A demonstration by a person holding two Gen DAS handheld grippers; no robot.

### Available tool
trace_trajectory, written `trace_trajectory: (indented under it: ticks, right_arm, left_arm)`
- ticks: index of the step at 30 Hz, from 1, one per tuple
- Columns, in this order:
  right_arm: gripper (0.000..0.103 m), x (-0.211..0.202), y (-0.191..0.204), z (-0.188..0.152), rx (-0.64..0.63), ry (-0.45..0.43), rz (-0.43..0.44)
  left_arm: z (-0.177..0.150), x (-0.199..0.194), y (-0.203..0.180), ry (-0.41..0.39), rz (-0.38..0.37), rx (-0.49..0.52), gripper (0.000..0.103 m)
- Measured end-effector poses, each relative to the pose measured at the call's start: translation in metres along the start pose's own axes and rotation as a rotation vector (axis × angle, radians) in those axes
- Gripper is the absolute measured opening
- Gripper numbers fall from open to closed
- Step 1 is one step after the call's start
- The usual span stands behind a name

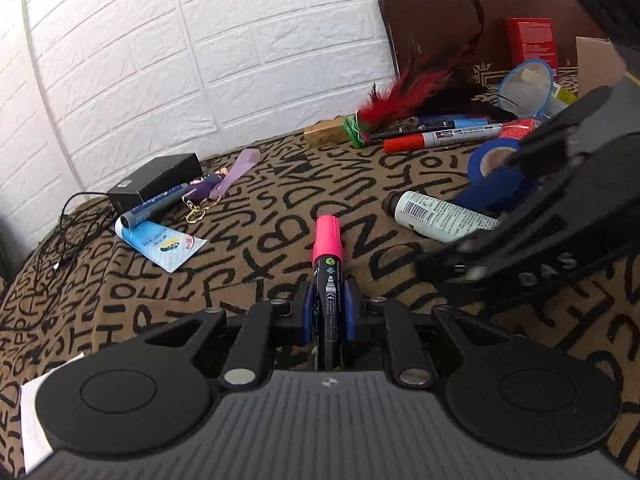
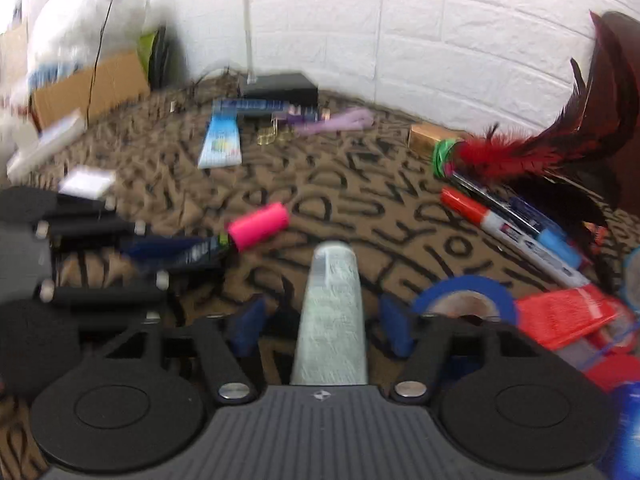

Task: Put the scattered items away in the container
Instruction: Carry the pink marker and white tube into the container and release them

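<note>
Your left gripper (image 1: 328, 300) clamped tight on the pink-capped marker (image 1: 327, 248), your right gripper (image 2: 320, 324) spread apart, white tube (image 2: 332, 320) lying loose between its pads (image 2: 394, 328), neither pad pressing it

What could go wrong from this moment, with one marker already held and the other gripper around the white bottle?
1. The right gripper has its pads apart on either side of the white bottle. If lifted now, the bottle would stay behind or roll.
2. The blue tape roll sits right beside the right pad and may get bumped or pinched.
3. The left gripper holds the pink marker by its body, the cap end sticking far out; it could knock things nearby.
</note>
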State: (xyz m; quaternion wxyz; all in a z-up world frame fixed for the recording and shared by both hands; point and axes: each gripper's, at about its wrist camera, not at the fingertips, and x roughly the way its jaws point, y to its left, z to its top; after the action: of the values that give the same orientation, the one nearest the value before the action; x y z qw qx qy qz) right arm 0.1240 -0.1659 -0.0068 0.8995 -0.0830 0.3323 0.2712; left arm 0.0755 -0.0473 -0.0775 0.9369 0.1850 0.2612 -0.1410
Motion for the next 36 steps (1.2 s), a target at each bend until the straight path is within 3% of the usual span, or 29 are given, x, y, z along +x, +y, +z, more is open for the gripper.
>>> trace_trajectory:
  ticks: [2,4,5,6,14,21,28,36]
  right_arm:
    - [0.061,0.003,0.0,-0.001,-0.006,-0.026,-0.004]
    - [0.045,0.002,-0.004,0.002,0.024,-0.035,0.019]
    - [0.032,0.0,-0.005,0.004,0.038,-0.037,0.03]
    - [0.029,-0.003,-0.005,0.005,0.047,-0.037,0.045]
    - [0.029,-0.043,-0.015,0.017,0.078,-0.132,0.03]
    - [0.029,-0.115,-0.035,0.044,0.074,-0.291,-0.073]
    - [0.029,-0.2,-0.093,0.03,0.148,-0.36,-0.259]
    - [0.03,-0.277,-0.166,-0.026,0.294,-0.358,-0.463]
  left_arm:
    - [0.002,0.002,-0.003,-0.004,0.008,0.018,0.017]
    - [0.003,-0.002,0.001,-0.018,-0.03,0.009,0.018]
    - [0.004,-0.004,0.001,-0.032,-0.06,0.001,0.017]
    - [0.005,-0.007,-0.001,-0.051,-0.079,0.0,0.018]
    - [0.03,-0.037,-0.004,-0.183,-0.106,0.001,0.017]
    - [0.09,-0.066,-0.019,-0.321,-0.144,0.035,0.017]
    - [0.155,-0.083,-0.092,-0.443,-0.287,0.079,0.017]
    - [0.209,-0.076,-0.203,-0.467,-0.487,0.151,0.017]
